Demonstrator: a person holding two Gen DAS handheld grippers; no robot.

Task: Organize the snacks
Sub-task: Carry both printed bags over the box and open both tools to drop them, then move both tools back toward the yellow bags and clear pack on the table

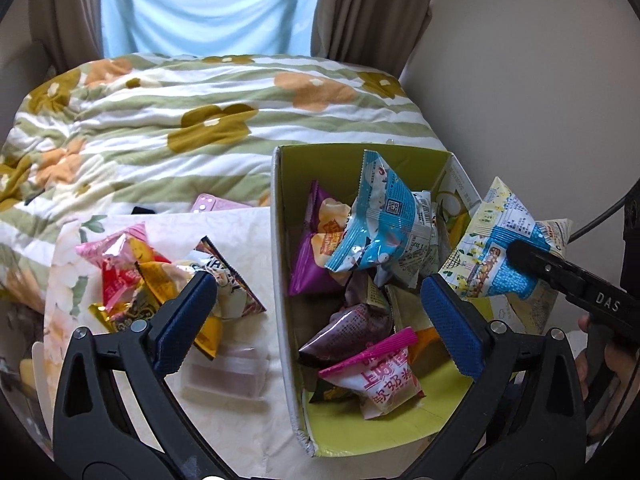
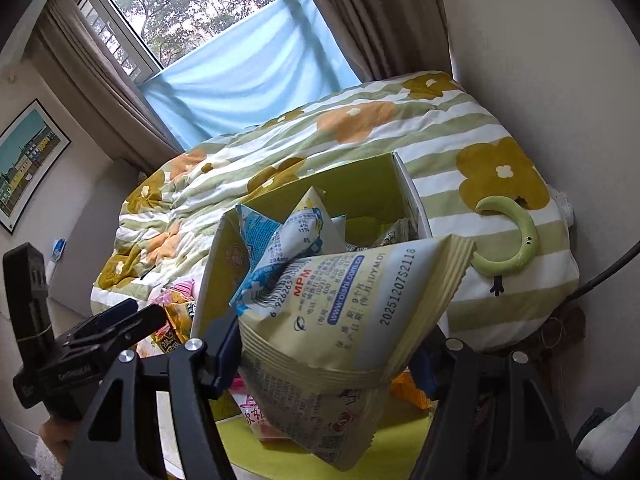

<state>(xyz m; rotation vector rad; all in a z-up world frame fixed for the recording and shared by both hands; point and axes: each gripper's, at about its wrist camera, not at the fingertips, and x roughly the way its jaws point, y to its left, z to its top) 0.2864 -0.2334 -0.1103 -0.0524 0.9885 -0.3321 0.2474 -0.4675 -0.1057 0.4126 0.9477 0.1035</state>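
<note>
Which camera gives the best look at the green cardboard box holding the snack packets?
The left wrist view: it looks down into the green cardboard box, showing walls, floor and packets. In the right wrist view the pale yellow snack packet held by the right gripper hides most of it.

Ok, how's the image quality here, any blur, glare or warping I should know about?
Left wrist view: sharp, soft daylight, fisheye bends the box walls, dark corners. Right wrist view: the held snack packet fills the centre, its print is readable, the window is bright but not blown out, and the edges are strongly curved.
</note>
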